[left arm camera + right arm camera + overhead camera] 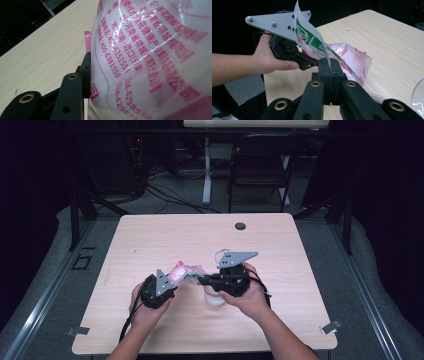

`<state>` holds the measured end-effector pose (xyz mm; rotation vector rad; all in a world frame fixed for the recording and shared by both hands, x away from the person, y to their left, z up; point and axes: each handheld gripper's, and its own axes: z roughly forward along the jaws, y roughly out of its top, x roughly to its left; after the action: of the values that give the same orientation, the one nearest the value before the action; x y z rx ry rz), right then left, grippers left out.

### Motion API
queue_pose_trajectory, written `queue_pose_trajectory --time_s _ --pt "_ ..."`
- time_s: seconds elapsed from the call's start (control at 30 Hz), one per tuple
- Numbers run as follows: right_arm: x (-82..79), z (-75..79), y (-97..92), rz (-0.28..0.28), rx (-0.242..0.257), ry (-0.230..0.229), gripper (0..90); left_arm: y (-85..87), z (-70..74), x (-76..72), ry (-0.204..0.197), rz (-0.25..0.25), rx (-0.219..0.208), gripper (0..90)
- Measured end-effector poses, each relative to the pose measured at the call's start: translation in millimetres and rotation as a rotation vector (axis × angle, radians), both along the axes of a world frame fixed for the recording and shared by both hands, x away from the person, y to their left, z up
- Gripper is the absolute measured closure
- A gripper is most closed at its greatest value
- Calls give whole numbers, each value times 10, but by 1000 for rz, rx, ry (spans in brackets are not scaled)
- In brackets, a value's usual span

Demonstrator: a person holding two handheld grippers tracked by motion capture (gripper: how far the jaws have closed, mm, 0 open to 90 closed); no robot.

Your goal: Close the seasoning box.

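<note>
The clear plastic bag with pink print (184, 271) hangs in the air just above the middle of the table (150, 240), stretched between the two claws. In the left gripper view the bag (150, 57) is pressed up close, its film crinkled and shiny, covered in pink characters and phone numbers, with white stuff showing through it.

At the bag's 3 o'clock end, in the right gripper view, a white strip with green and red print (310, 37) rises at 12 o'clock from the right claw (331, 68). Its jaws are pressed tight together on that strip, which curls upward and leftward. The pink-printed bag (354, 58) bulges out behind, toward 2 o'clock of the jaws.

At the bag's 9 o'clock end in the high view sits the left claw (175, 282), held in the person's left hand (145, 312). One black jaw lies flat against the bag's side in the left gripper view; the other jaw is hidden behind the film, so the grip looks like a clamp on the bag's thick end.

The right hand (250, 297) holds its gripper at 3 o'clock. Just under it, at 6 o'clock of the right claw (200, 279), a clear plastic cup (216, 297) stands on the table. A dark round grommet (240, 226) sits at 12 o'clock near the far edge.
</note>
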<state>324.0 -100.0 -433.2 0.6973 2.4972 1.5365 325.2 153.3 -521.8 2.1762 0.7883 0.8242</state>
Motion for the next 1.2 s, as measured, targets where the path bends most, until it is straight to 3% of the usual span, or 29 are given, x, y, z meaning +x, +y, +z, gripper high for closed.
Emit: queue_pose_trajectory --time_s 0.4,0.7,1.2 --pt "-23 96 -137 -5 23 8 900 -107 226 63 -88 -21 104 595" --pt "14 73 -205 -40 19 7 900 -205 267 113 -139 -34 210 598" --pt "25 79 -287 -60 28 7 900 -290 344 96 -206 -55 314 601"
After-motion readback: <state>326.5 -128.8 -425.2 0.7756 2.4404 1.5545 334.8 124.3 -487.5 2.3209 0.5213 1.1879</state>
